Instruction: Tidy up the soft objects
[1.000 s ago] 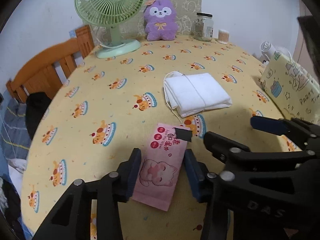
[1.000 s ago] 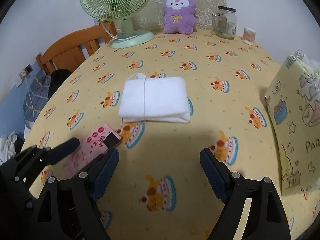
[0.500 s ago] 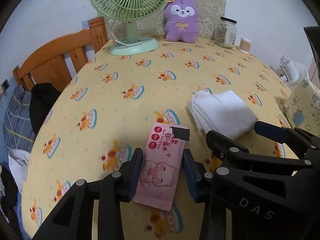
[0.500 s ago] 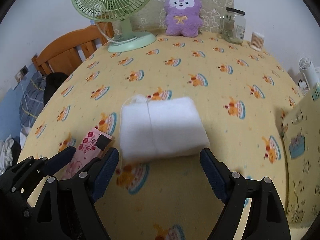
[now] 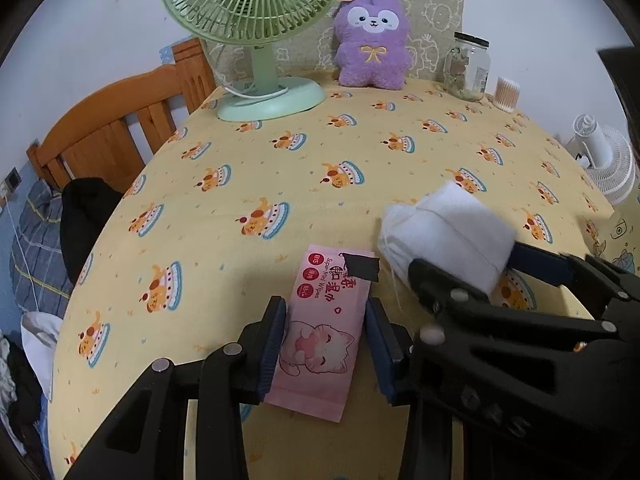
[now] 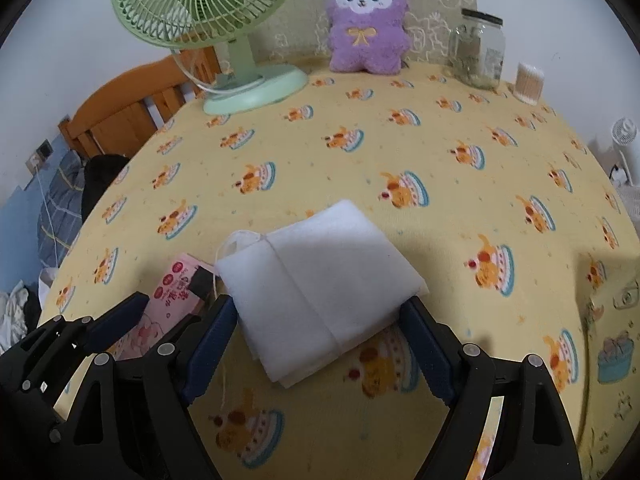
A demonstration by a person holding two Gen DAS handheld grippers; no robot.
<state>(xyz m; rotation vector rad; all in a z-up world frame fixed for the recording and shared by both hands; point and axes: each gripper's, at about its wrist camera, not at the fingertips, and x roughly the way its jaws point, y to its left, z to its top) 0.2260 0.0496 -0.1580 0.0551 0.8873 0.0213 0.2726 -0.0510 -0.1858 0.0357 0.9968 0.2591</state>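
A pink wet-wipes pack (image 5: 320,332) with a cat print lies between the jaws of my left gripper (image 5: 326,346), which is shut on it just above the yellow tablecloth (image 5: 280,168). The pack also shows in the right wrist view (image 6: 172,292). A folded white cloth (image 6: 320,288) tied with string sits between the jaws of my right gripper (image 6: 320,348), which grips its near part and holds it off the table. The cloth also shows in the left wrist view (image 5: 448,236). A purple plush toy (image 5: 372,40) sits at the table's back edge.
A green desk fan (image 5: 256,40) stands at the back left. A glass jar (image 5: 468,66) and a cotton-swab tub (image 5: 507,94) stand at the back right. A wooden chair (image 5: 116,132) is at the left. A printed gift bag (image 6: 616,320) lies at the right.
My right gripper moved forward and closed on the white cloth, which now sits lifted between its jaws. My left gripper kept hold of the pink pack and moved forward with it.
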